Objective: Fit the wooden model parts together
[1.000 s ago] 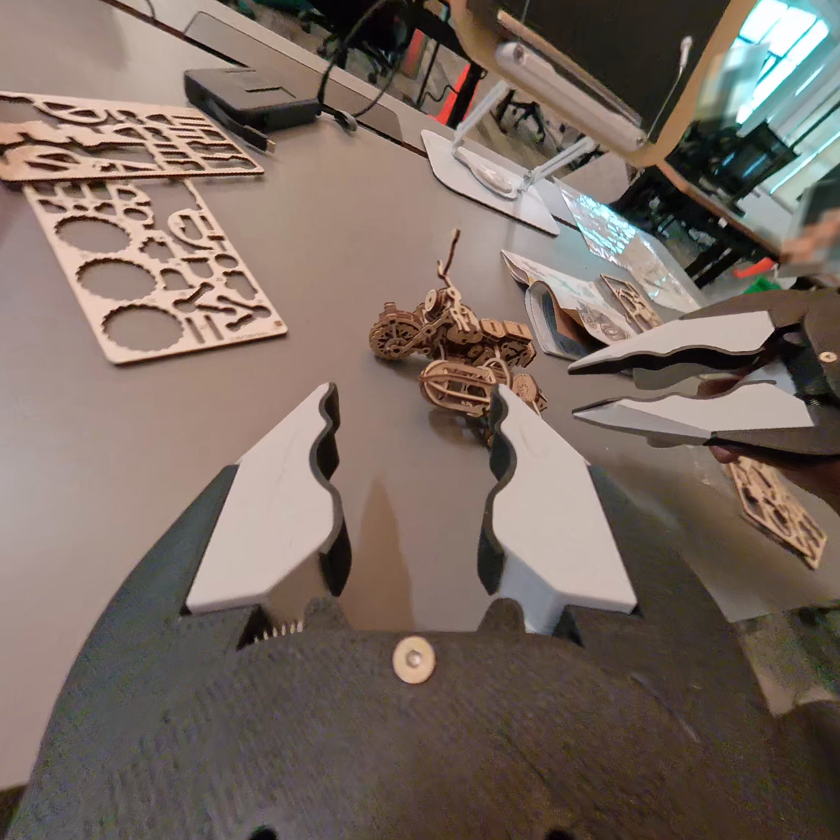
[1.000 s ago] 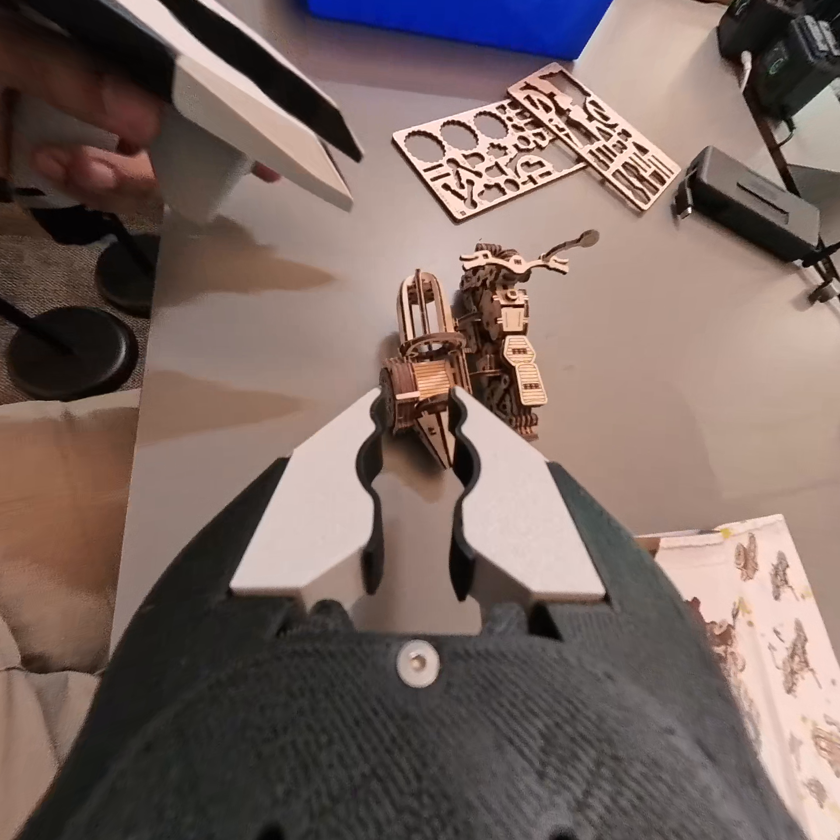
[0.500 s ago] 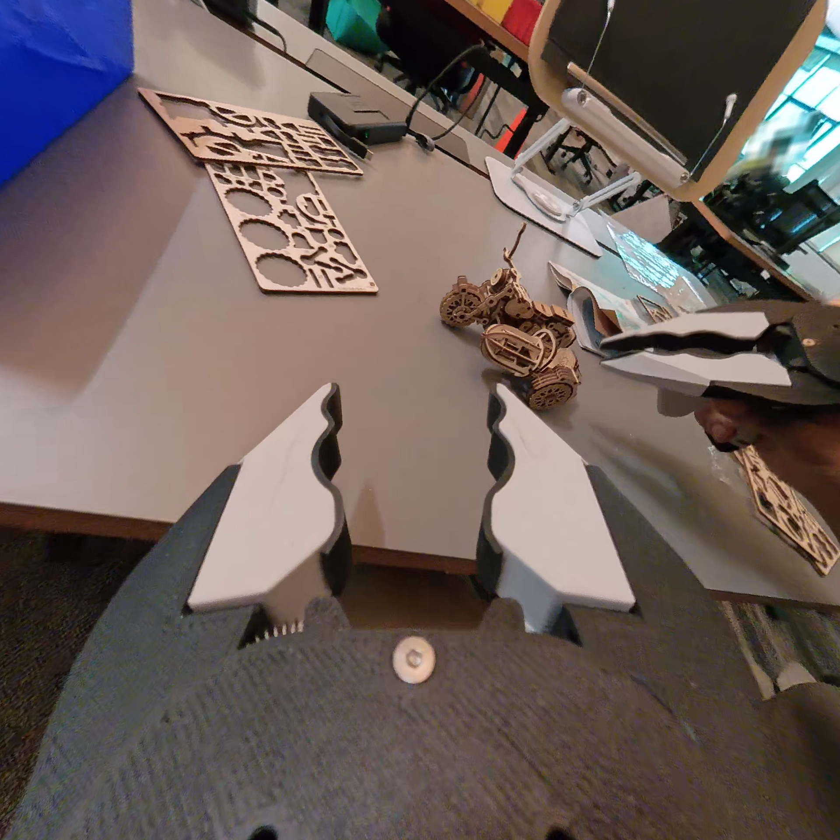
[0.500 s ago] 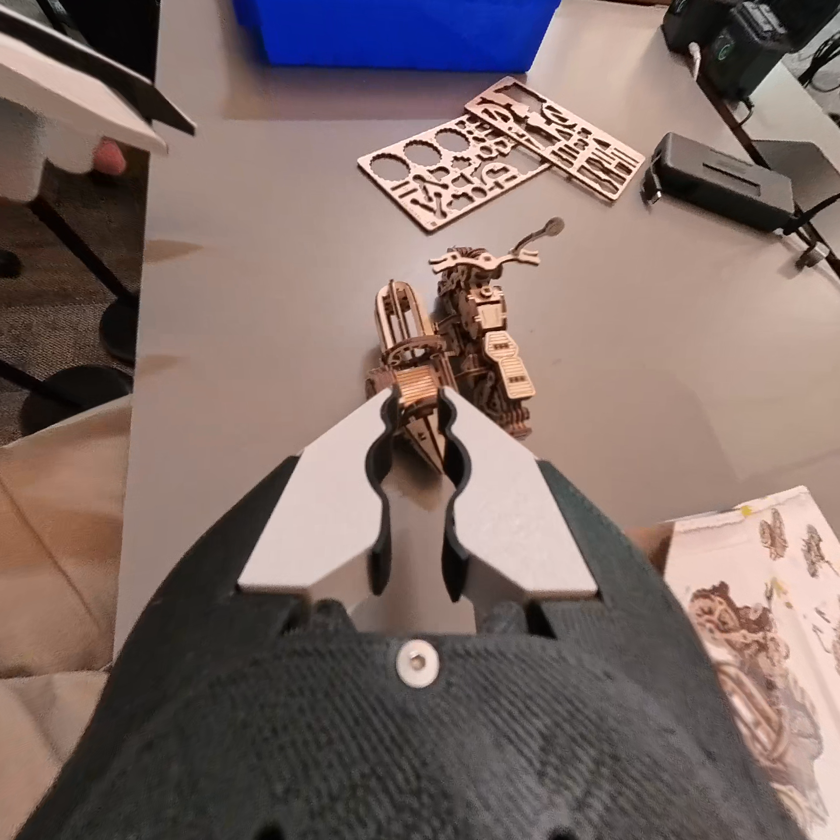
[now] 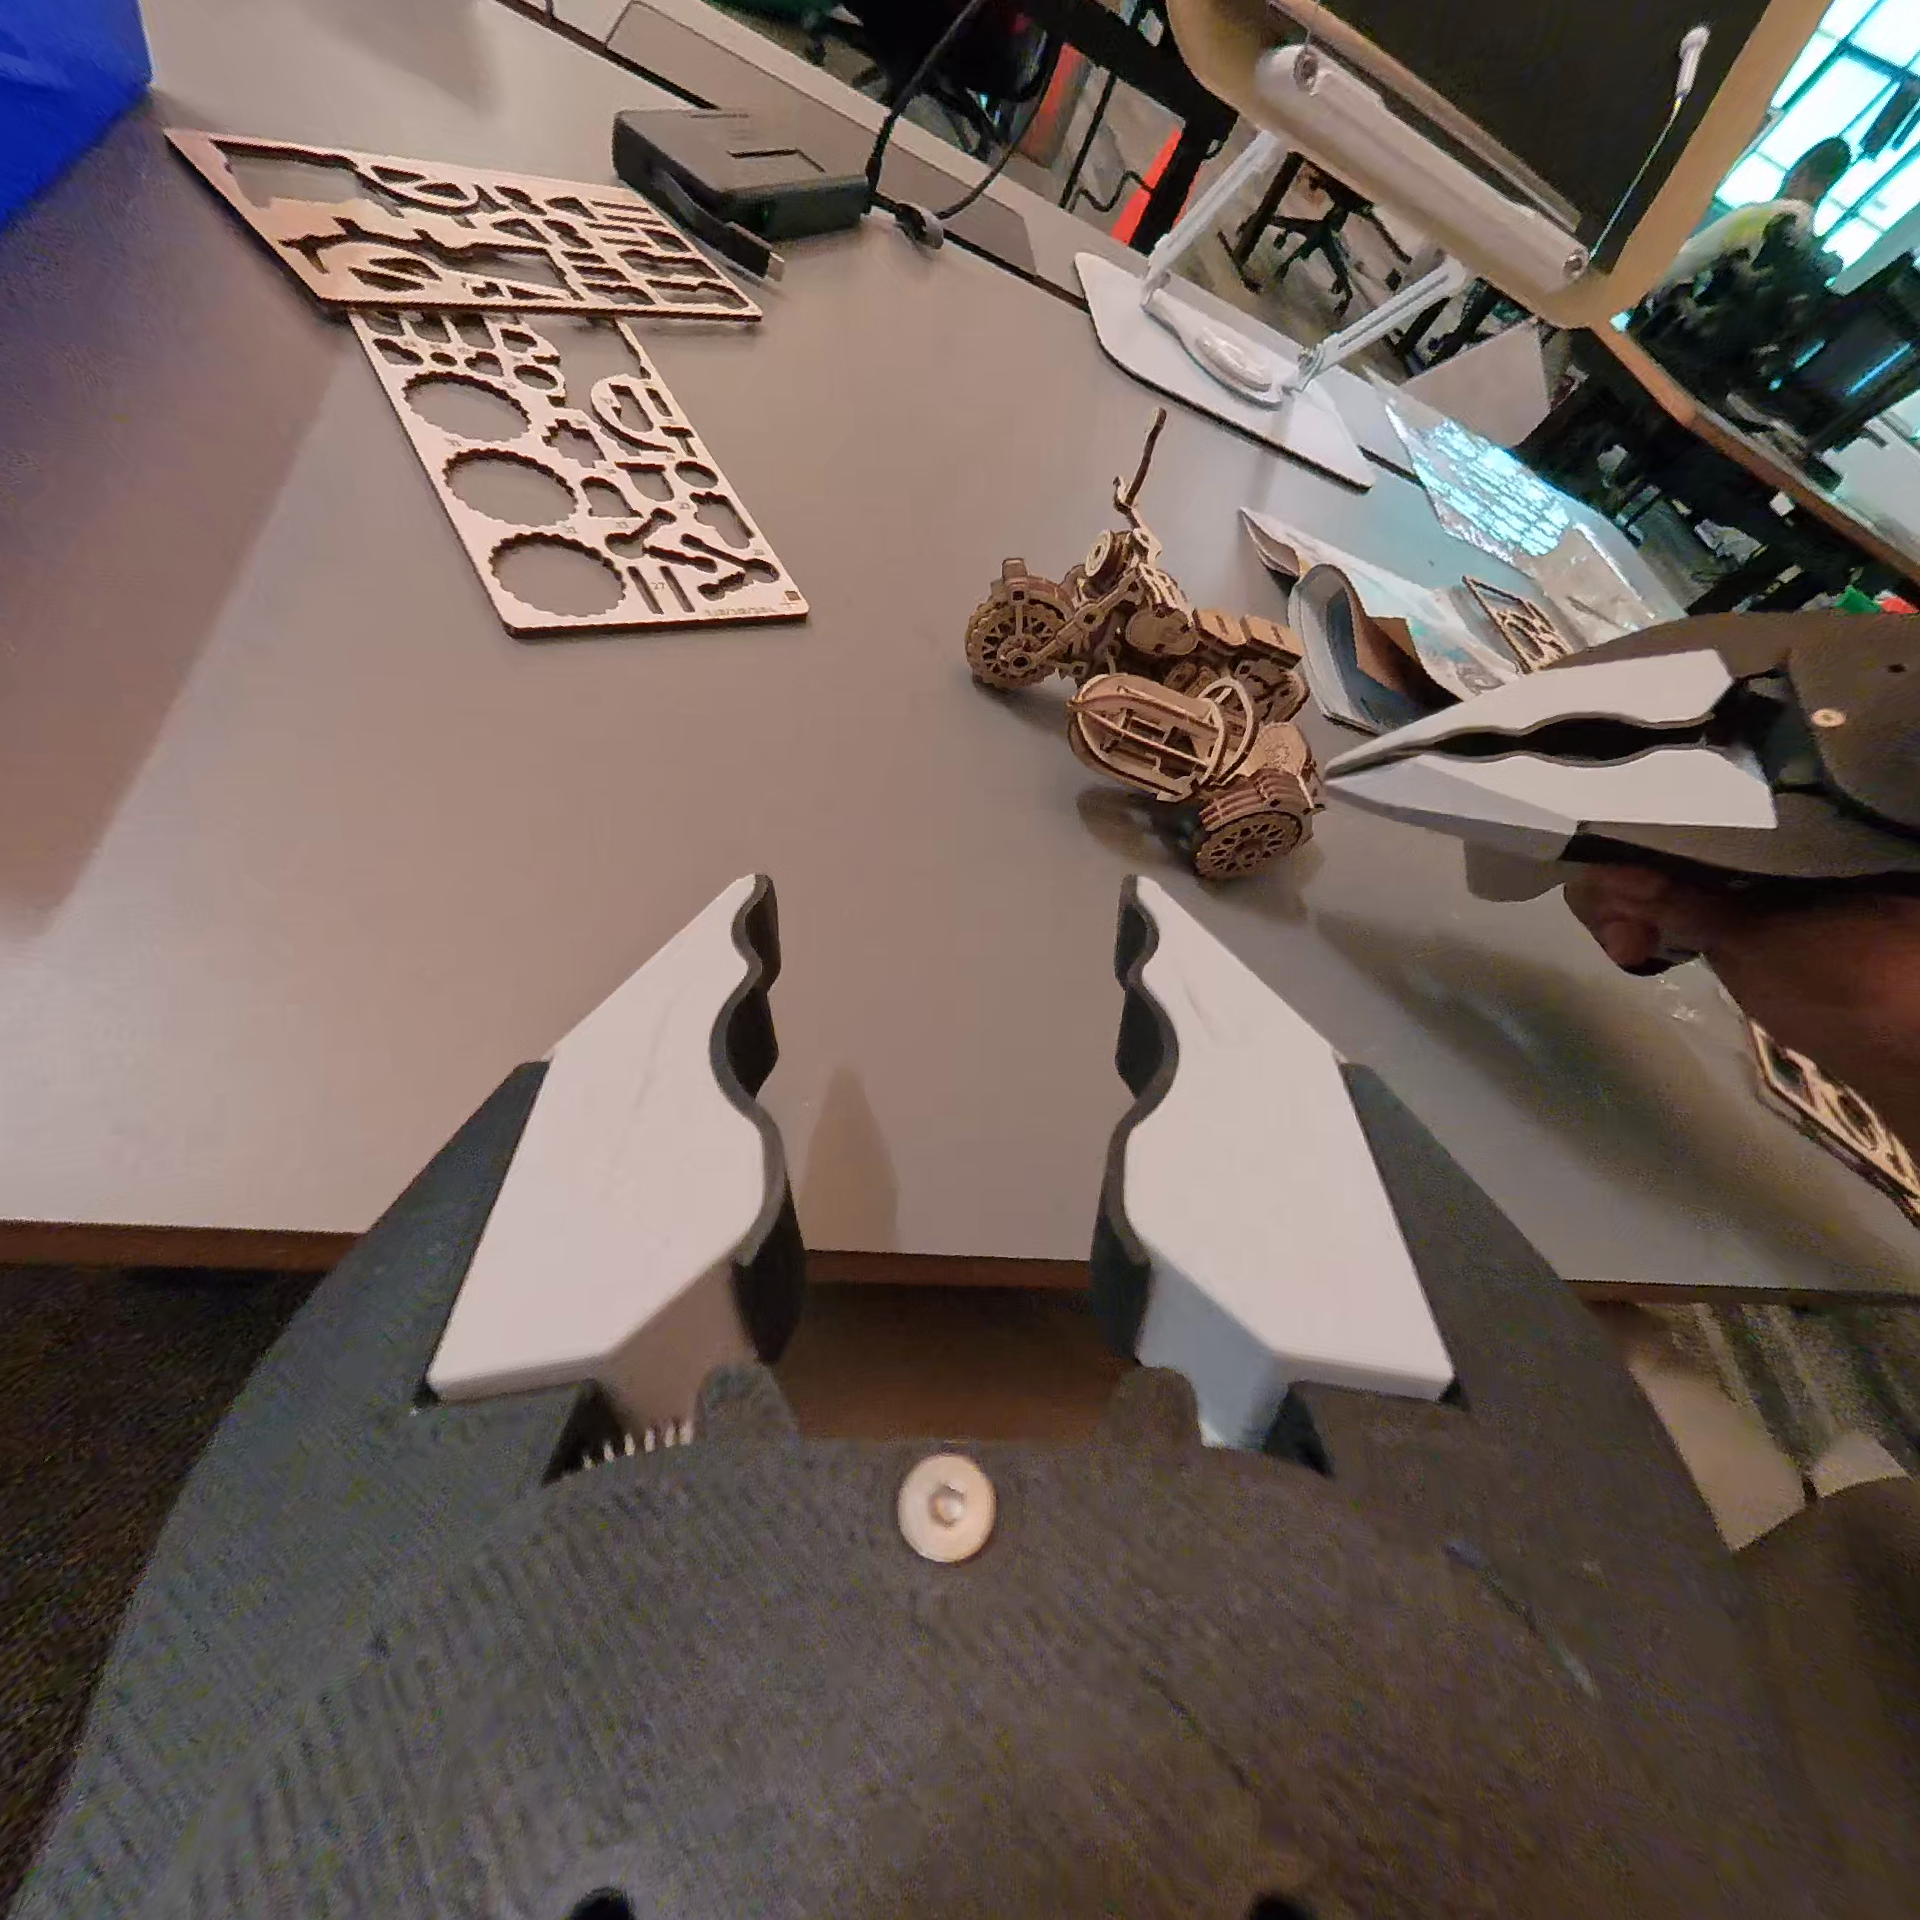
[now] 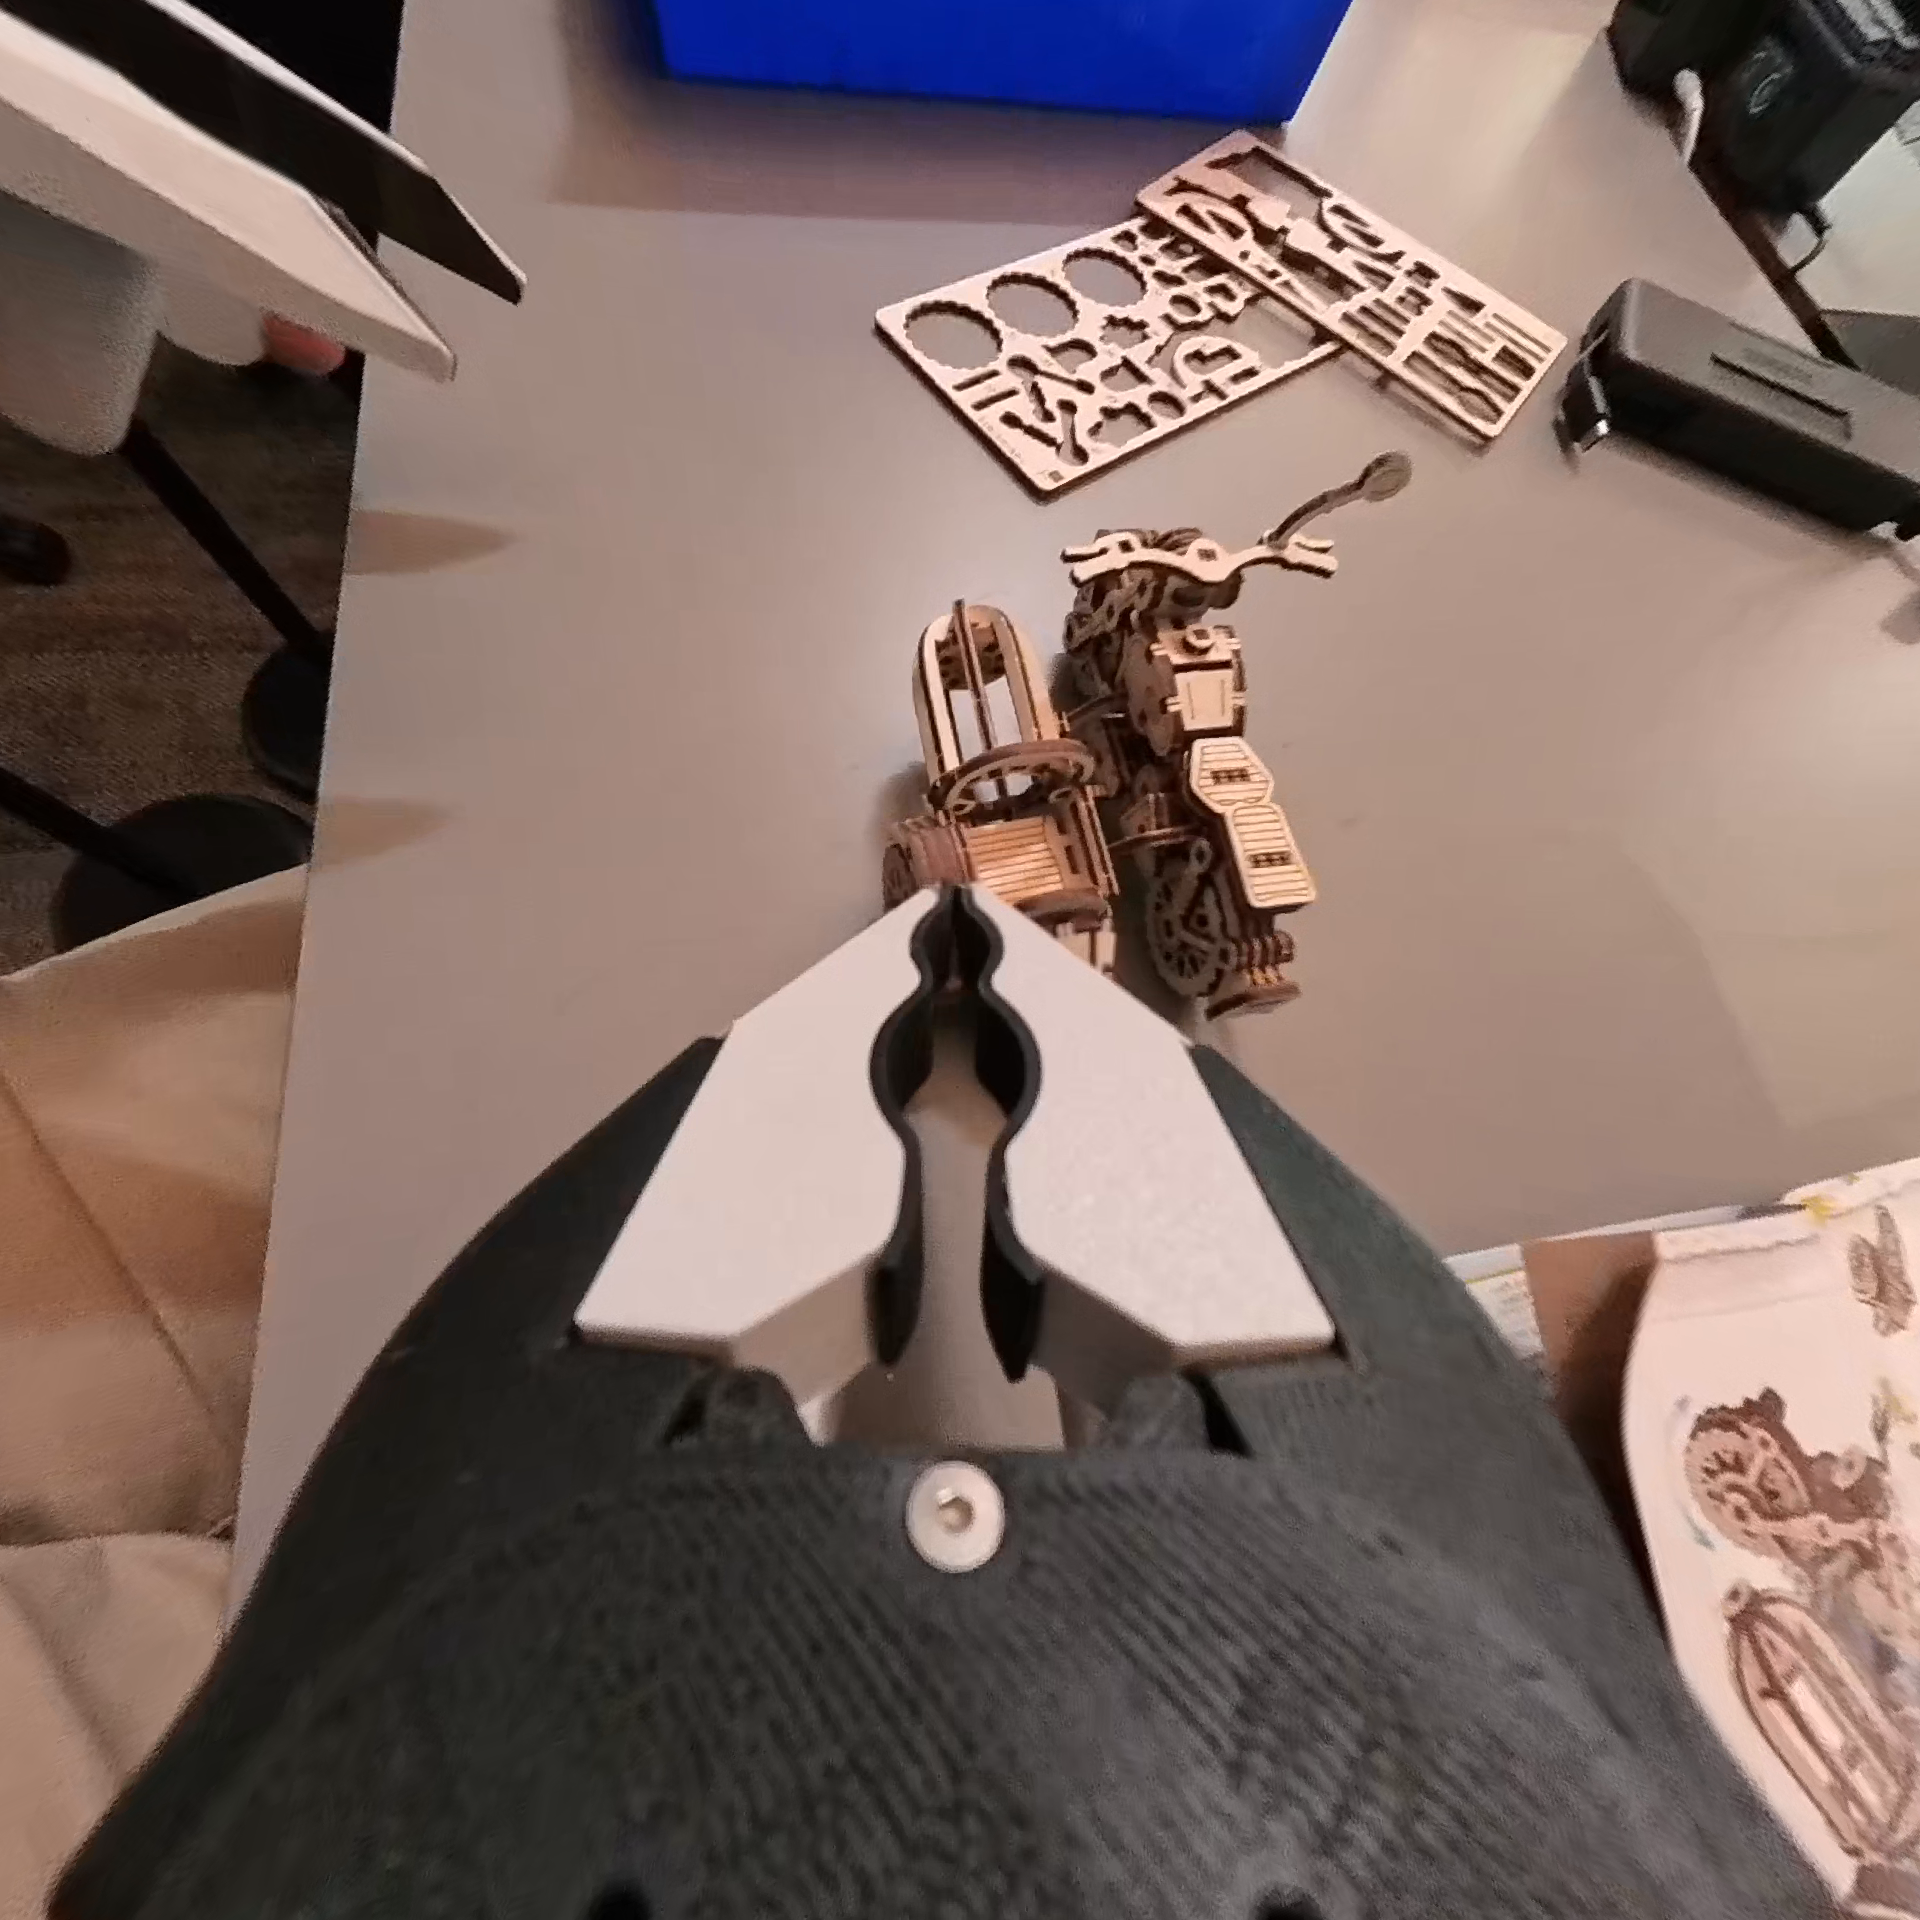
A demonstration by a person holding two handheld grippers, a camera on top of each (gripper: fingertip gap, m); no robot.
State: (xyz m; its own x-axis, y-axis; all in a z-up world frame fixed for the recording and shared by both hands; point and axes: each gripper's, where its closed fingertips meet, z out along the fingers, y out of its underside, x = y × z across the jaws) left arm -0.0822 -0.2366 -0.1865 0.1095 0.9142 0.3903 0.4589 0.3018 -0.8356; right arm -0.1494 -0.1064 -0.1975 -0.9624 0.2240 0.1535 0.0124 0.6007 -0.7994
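Left wrist view: the left gripper (image 5: 945, 914) hovers over the counter's (image 5: 312, 883) near edge, jaws spread wide and empty; the wooden model (image 5: 1143, 675) stands well ahead, mid-counter. Right wrist view: the right gripper (image 6: 954, 902) has its jaws pressed together, the tips just at the wooden model's (image 6: 1101, 779) sidecar end; contact unclear.

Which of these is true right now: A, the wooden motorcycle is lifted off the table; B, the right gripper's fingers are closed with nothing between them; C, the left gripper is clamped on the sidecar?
B: the right gripper has its fingertips together and empty, just short of the sidecar.
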